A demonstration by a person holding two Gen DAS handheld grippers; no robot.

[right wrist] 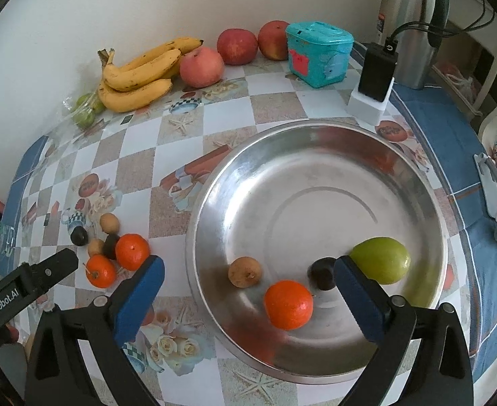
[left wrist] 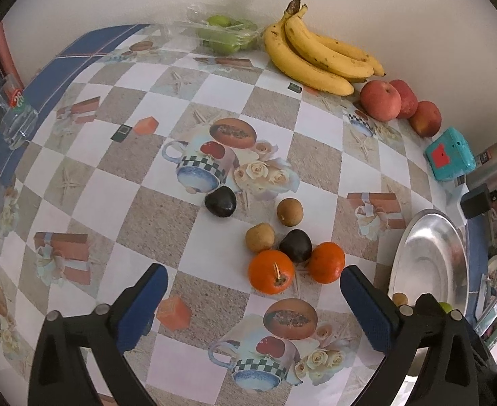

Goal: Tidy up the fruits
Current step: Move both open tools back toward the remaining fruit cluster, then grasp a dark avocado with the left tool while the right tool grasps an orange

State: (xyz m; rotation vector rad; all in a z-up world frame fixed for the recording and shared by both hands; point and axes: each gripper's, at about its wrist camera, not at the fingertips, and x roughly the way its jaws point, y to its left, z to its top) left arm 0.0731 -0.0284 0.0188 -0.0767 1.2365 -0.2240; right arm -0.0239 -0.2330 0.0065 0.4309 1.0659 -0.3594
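My left gripper (left wrist: 253, 286) is open and empty, just short of a cluster of small fruits on the table: two oranges (left wrist: 271, 271), two brown fruits (left wrist: 260, 237) and two dark fruits (left wrist: 295, 245). My right gripper (right wrist: 248, 277) is open and empty above the steel bowl (right wrist: 316, 142). In the bowl lie an orange (right wrist: 288, 304), a brown fruit (right wrist: 244, 271), a dark fruit (right wrist: 321, 273) and a green fruit (right wrist: 381, 259). The left gripper's finger (right wrist: 28, 286) shows at the left in the right wrist view.
Bananas (left wrist: 312, 57), three apples (left wrist: 380, 100) and bagged green fruits (left wrist: 226, 34) line the back wall. A teal box (right wrist: 319, 54), a black charger (right wrist: 377, 72) and a steel flask (right wrist: 411, 27) stand at the back right. A glass mug (left wrist: 6, 115) stands at the left edge.
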